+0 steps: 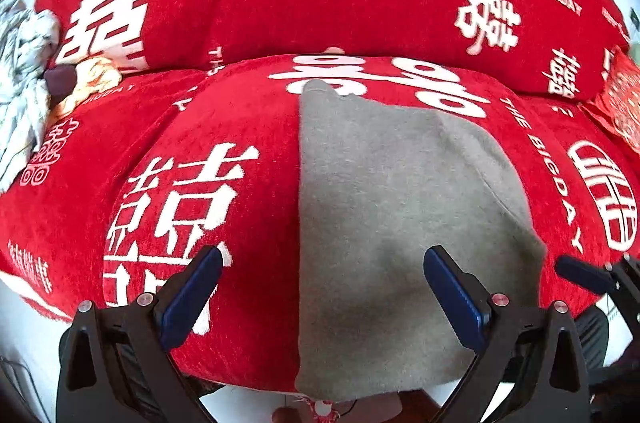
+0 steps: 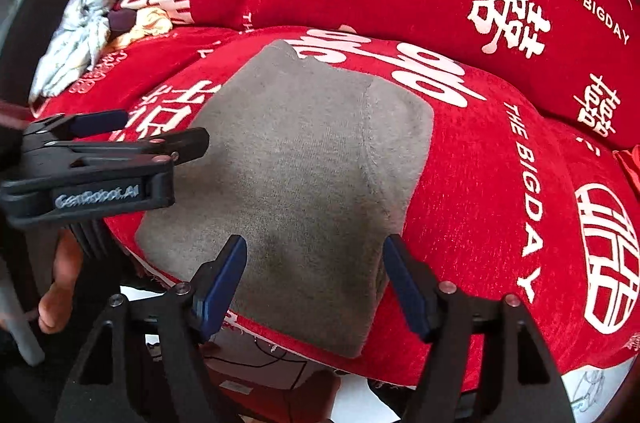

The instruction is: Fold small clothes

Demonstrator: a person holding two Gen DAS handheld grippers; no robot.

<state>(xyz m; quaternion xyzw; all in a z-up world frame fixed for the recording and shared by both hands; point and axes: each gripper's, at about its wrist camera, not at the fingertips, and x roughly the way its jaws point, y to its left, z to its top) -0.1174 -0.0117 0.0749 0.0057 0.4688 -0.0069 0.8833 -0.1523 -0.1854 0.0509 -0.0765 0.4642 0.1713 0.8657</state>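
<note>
1. Blue-padded fingers (image 1: pixel 456 299) of the left claw (image 1: pixel 323 293) stood wide apart at the bottom of the left wrist view, holding nothing.
2. Between and ahead of them lay a grey garment (image 1: pixel 400 223), flat on a red blanket (image 1: pixel 248 23); its straight left edge ran forward just inside the left finger, and the right finger sat over the cloth.
3. I could not tell whether that finger touched the fabric.
4. Right claw (image 2: pixel 314 281) was likewise spread open and empty, its fingers (image 2: pixel 222 281) above the garment's (image 2: pixel 304 175) near end.
5. Cloth stretched forward from this claw, with a seam along the right part and a narrower far end.
6. Left of the right claw, the left claw (image 2: pixel 160 133) appeared side-on over the garment's left edge, jaws apart.
7. Far ahead and left of both claws, a pale crumpled heap (image 1: pixel 24 71) and a yellow cloth (image 1: pixel 92 79) lay on the blanket (image 2: pixel 480 183), well apart from the garment.
</note>
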